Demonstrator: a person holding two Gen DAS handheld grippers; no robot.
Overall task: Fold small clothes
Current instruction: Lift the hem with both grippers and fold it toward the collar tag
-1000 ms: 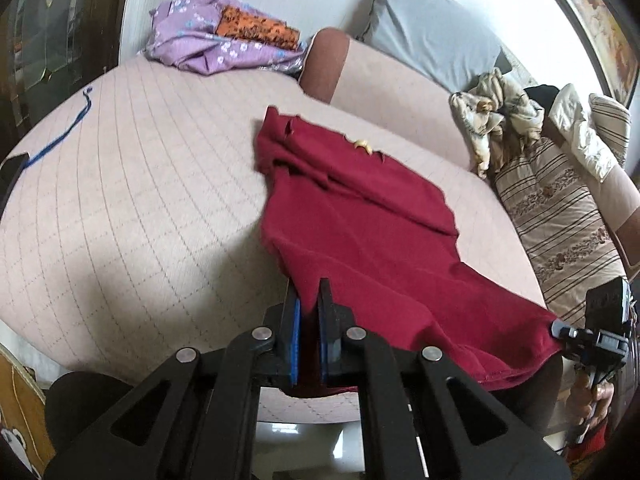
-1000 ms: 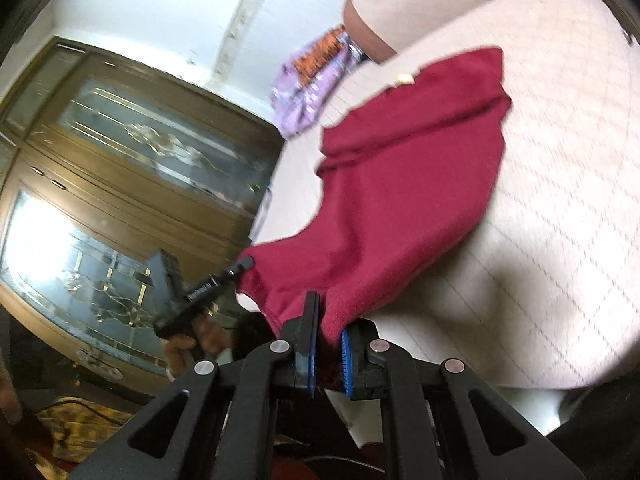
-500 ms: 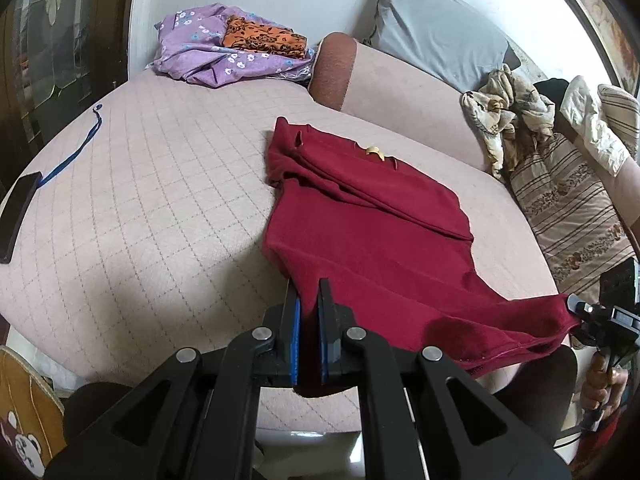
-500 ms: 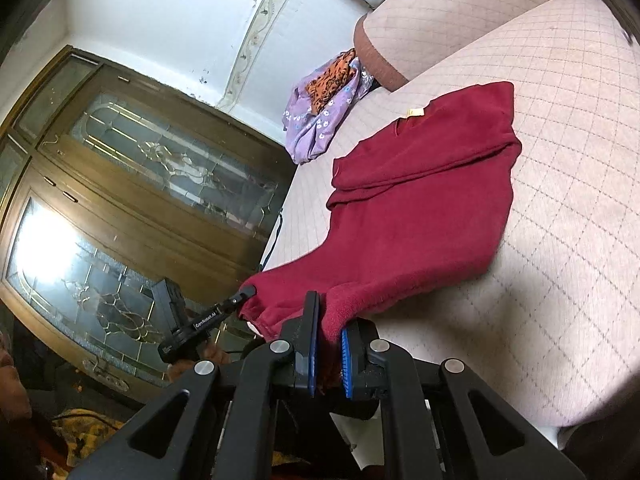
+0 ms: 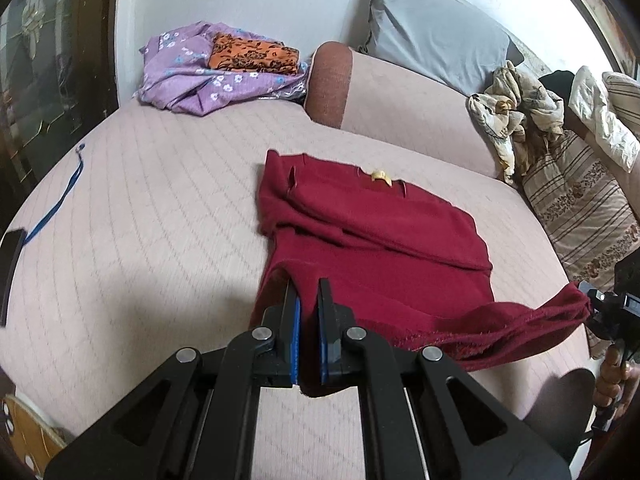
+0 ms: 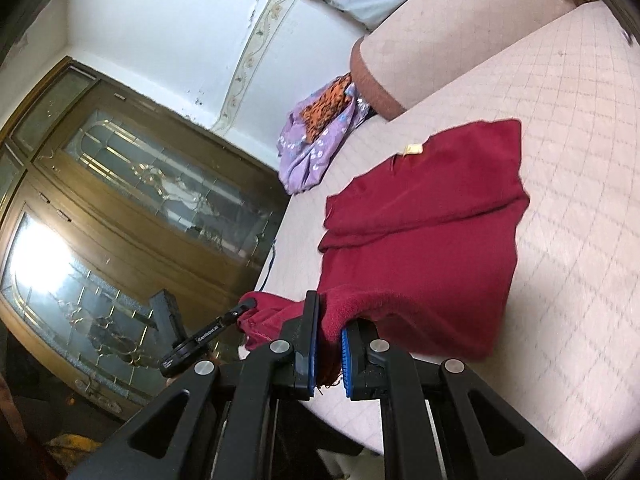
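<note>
Lying spread across the quilted pink bed (image 5: 160,208), the dark red garment (image 5: 380,248) has its collar end, with a small yellow tag (image 5: 380,176), toward the cushions and its sleeves folded in across the chest. Both near corners of its hem are lifted off the mattress. The left gripper (image 5: 308,300) is clamped on the hem corner right in front of it, cloth pinched between the blue pads. The right gripper (image 6: 330,320) likewise pinches the other corner, the fabric bunched over its fingers and a few threads hanging below; from the left view it holds that corner stretched out past the bed's edge. Beyond the garment sit a purple floral cloth (image 5: 192,80) with an orange patterned piece (image 5: 252,54) on top, and a grey pillow (image 5: 432,28).
</note>
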